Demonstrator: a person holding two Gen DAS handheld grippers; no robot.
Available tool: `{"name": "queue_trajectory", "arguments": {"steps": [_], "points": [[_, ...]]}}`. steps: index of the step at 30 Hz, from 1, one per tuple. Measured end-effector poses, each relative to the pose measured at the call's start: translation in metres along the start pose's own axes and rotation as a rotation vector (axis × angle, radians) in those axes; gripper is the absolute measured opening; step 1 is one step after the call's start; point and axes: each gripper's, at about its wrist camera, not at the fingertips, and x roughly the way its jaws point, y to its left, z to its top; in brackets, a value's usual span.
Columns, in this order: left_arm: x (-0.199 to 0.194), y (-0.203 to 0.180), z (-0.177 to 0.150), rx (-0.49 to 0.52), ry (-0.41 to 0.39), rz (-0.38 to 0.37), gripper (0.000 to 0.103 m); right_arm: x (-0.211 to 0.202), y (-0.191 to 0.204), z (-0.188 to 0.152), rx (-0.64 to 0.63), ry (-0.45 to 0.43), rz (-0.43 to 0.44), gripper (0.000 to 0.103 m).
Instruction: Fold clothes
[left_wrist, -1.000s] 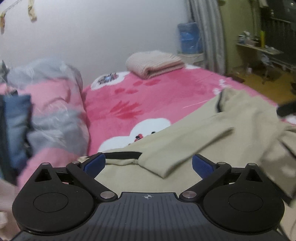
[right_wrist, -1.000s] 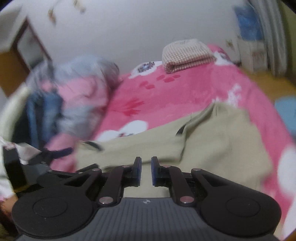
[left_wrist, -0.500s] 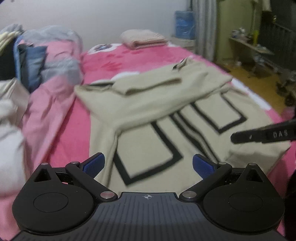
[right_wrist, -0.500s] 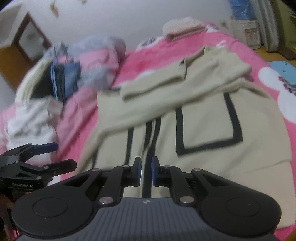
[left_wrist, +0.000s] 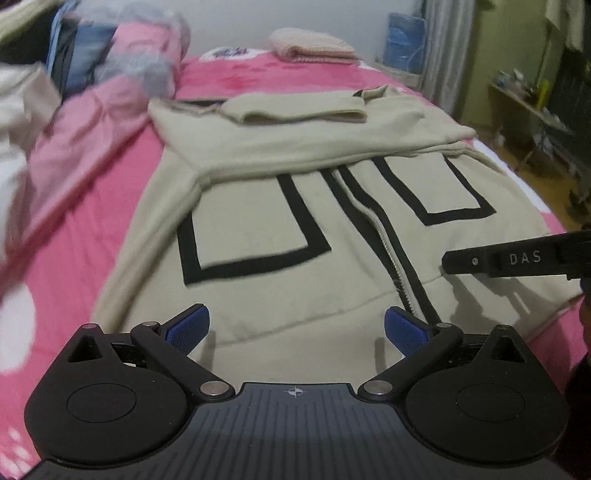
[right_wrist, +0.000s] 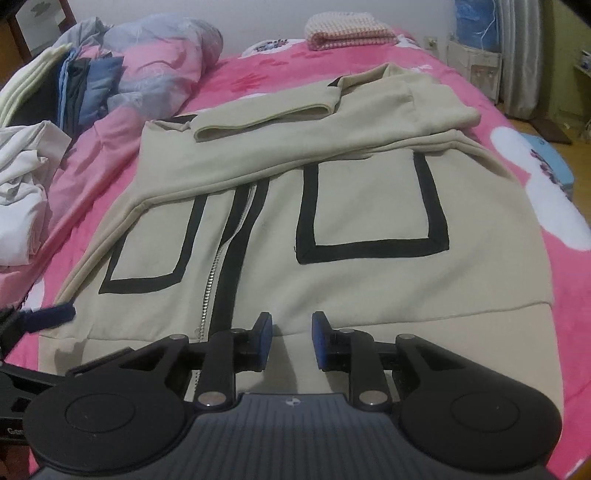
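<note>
— Where is the garment?

— The beige jacket (right_wrist: 332, 288) lies flat on the bed (right_wrist: 576, 302), front up, its zipper (right_wrist: 214, 273) running down the middle between two black-outlined pockets. Both sleeves are folded across the chest, one on top of the other. The hem is the part nearest to me.

— And your left gripper?

— My left gripper (left_wrist: 295, 328) hangs over the hem, just to the left of the zipper's lower end. Its jaws are spread wide, with only the flat cloth showing in the gap below them; the blue pads pinch nothing.

— The right one?

— My right gripper (right_wrist: 291, 339) is over the hem too, just to the right of the zipper. Its jaws are opening: a narrow gap shows between the pads, with beige cloth visible behind it, but I see no fold caught between them. One of its black fingers reaches into the left camera's view from the right edge.

— What else is on the bed?

— A pink and grey quilt (right_wrist: 162, 70) bunched at the far left, a pile of clothes (right_wrist: 74, 88) beside it, a crumpled white cloth (right_wrist: 22, 177) nearer, and a folded knit blanket (right_wrist: 347, 29) at the far end.
</note>
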Motion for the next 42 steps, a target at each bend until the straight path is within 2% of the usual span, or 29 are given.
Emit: {"name": "queue_trajectory", "arguments": {"steps": [4,9,18,31,42], "points": [[0.003,0.005,-0.005,-0.057,0.007,0.0,0.102,-0.009,0.001,0.0,-0.006,-0.038,-0.029,0.025],[0.009,0.013,-0.005,-0.114,0.017,0.002,0.102,-0.009,-0.007,0.001,0.029,-0.041,-0.053,0.025],[0.016,0.006,-0.011,-0.057,0.04,0.027,0.103,-0.002,-0.006,0.0,0.018,-0.023,-0.077,0.026],[0.018,0.005,-0.011,-0.06,0.049,0.039,0.103,-0.01,-0.015,0.002,0.076,-0.07,-0.11,0.027],[0.018,0.004,-0.011,-0.06,0.052,0.048,0.103,-0.009,-0.017,0.002,0.096,-0.072,-0.112,0.034]]}}
